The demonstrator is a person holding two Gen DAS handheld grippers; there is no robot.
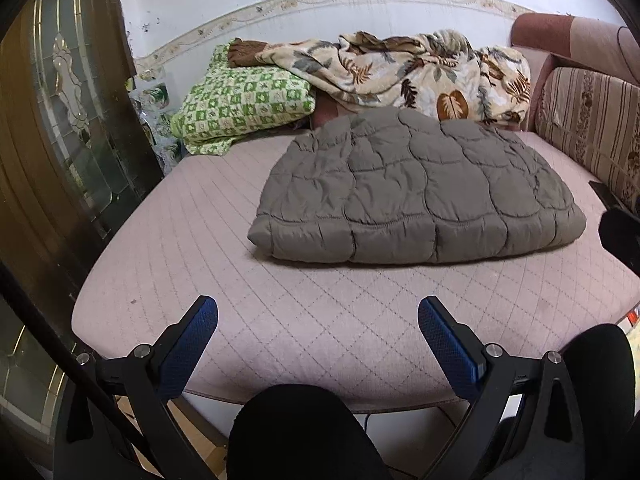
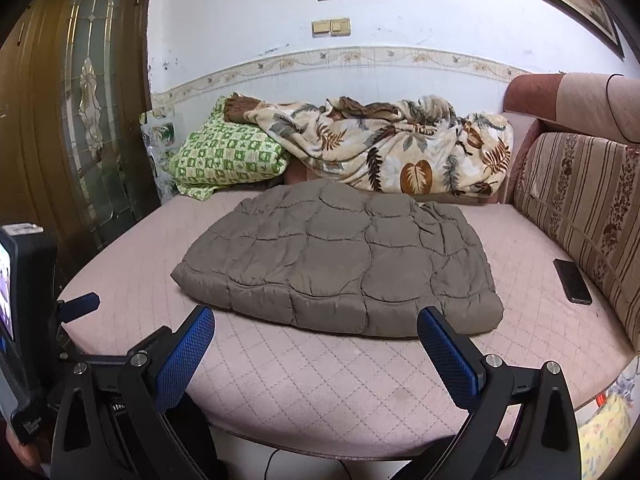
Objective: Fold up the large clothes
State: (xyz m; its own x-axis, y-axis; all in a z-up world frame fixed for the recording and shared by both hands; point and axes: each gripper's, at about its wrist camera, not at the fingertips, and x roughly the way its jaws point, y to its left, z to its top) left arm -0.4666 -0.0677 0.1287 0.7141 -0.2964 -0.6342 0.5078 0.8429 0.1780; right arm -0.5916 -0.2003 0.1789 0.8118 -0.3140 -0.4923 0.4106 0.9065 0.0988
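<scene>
In the middle of the pink bed [image 1: 168,280], the quilted jacket [image 1: 420,196] is lying puffy, soft and probably slippery, so you are needing deep corner bites with both wide-open, empty grippers, left gripper [image 1: 318,310] and right gripper [image 2: 316,320].

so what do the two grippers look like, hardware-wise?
Both match: the left gripper and right gripper have black angular frames with silver pivot bolts and two fingers faced with blue dimpled pads. The right wrist view also shows the left unit's black body with a lit screen.
</scene>
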